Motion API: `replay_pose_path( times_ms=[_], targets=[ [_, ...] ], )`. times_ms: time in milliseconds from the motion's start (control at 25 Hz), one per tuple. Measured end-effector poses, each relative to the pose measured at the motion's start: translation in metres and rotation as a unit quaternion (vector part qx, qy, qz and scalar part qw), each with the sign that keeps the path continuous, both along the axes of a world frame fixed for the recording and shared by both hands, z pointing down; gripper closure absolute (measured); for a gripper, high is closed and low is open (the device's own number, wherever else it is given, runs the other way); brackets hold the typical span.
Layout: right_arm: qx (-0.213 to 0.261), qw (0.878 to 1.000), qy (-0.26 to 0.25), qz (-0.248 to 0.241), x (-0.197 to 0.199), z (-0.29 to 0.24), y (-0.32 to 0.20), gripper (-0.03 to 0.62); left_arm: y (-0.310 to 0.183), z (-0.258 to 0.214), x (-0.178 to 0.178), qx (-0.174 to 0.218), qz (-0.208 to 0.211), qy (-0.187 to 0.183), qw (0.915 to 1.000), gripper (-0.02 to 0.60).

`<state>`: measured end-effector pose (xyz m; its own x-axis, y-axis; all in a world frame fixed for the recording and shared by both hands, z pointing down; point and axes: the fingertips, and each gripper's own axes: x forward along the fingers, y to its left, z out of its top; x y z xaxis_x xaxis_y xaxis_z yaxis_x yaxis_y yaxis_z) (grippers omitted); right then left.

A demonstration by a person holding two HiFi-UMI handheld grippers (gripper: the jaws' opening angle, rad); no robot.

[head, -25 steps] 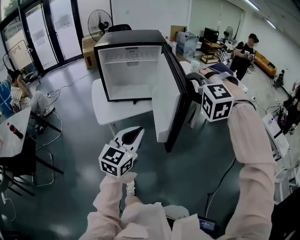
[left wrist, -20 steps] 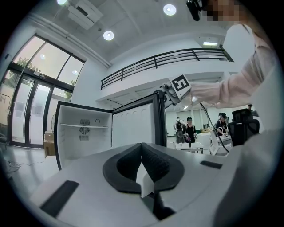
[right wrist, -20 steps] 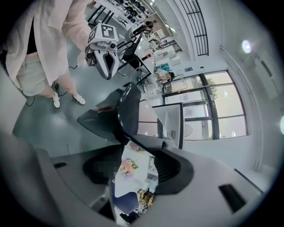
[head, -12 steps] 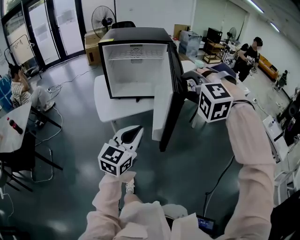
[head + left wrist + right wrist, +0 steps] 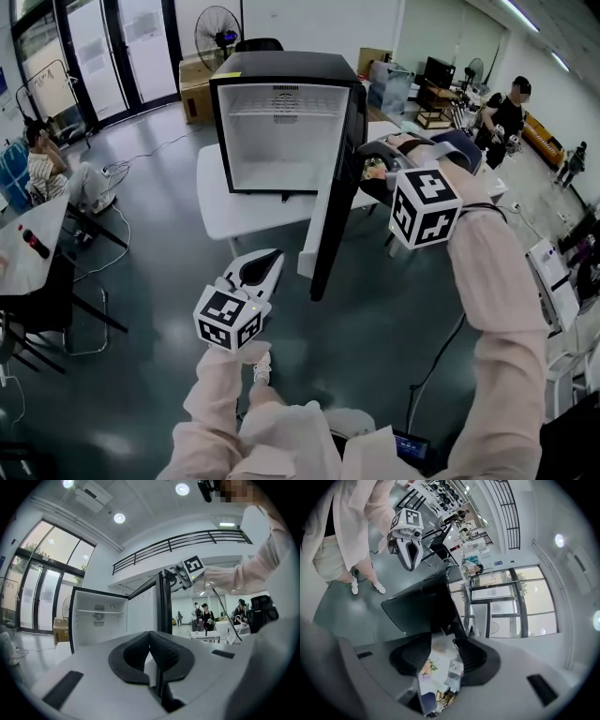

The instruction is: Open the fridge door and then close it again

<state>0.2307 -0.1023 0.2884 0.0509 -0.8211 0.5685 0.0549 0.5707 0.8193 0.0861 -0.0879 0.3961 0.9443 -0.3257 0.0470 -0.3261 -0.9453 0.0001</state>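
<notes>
A black mini fridge [image 5: 286, 70] with a bare white inside stands on a low white table [image 5: 220, 202]. Its door [image 5: 339, 187] hangs wide open, almost edge-on to the head view. My right gripper [image 5: 368, 172] sits against the door's black outer face near the top. In the right gripper view the jaws [image 5: 440, 653] have just been closing; they stand apart with nothing pinched, and the door [image 5: 422, 609] lies just past their tips. My left gripper [image 5: 267, 264] hovers low in front of the fridge, away from it. Its pads meet in the left gripper view [image 5: 151, 644].
A seated person [image 5: 42, 169] and a dark table with a bottle [image 5: 31, 242] are at the left. A desk with clutter [image 5: 431, 141] stands right behind the door. Further people [image 5: 511, 108] stand far right. A fan [image 5: 217, 33] and glass doors lie behind.
The door has swung a little towards the fridge, with my right gripper following it leftward. The left gripper has barely shifted in the view.
</notes>
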Motion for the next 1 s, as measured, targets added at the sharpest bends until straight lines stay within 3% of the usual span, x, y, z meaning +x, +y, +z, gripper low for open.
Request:
replay_pose_path(
  times_ms=[400, 640, 1000],
  targets=[
    [0.006, 0.999, -0.007, -0.033, -0.019, -0.002, -0.019, 0.422, -0.01, 0.002, -0.011, -0.003, -0.026, -0.002, 0.9997, 0.572],
    [0.014, 0.999, 0.013, -0.047, -0.04, 0.001, -0.041, 0.434, -0.026, 0.003, -0.026, -0.003, -0.042, -0.005, 0.9991, 0.572],
    [0.013, 0.998, -0.008, -0.065, -0.067, 0.001, -0.079, 0.441, -0.057, 0.001, -0.043, 0.0, -0.063, -0.004, 0.998, 0.572]
  ],
)
